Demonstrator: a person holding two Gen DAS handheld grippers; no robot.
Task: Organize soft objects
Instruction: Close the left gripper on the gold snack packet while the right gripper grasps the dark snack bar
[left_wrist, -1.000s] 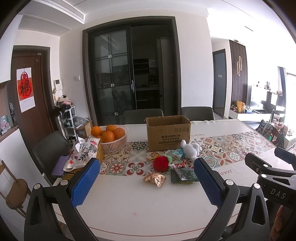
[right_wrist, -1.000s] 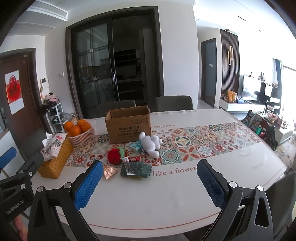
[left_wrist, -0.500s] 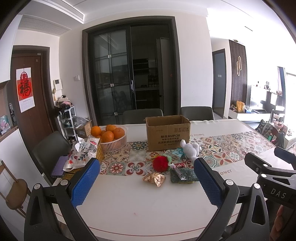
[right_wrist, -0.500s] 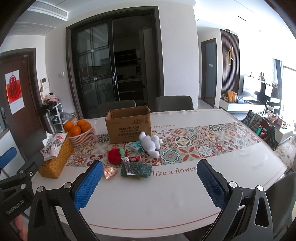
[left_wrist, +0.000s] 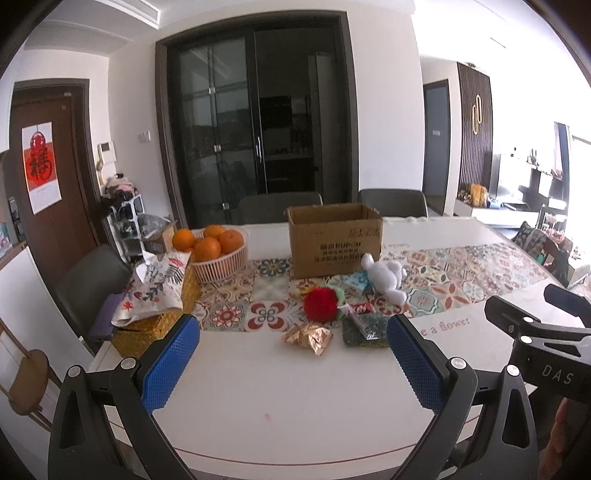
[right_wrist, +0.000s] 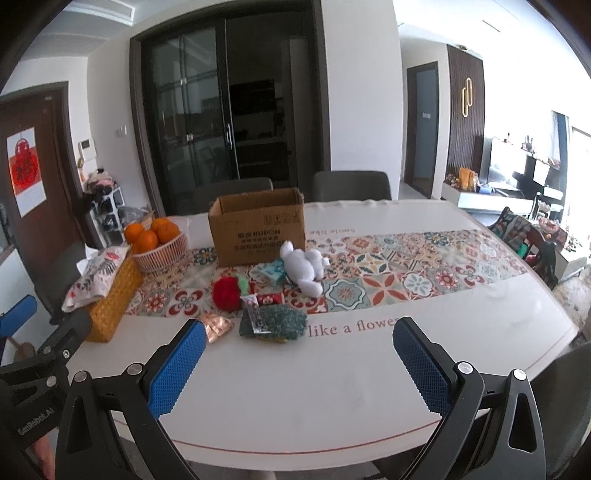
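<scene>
Both wrist views look forward from above the near edge of the white table (left_wrist: 280, 406), held well back, facing the glass doors (right_wrist: 229, 122). The left sits further left. Both share the cardboard box (left_wrist: 334, 240) and the pile before it.

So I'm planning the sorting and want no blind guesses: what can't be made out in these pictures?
- Inside of the cardboard box: hidden by its front wall in both views.
- Small packets beside the white plush toy: too small to identify in the right wrist view.
- Green scrubby pad: partly behind the left gripper's blue pad in the left wrist view.
</scene>
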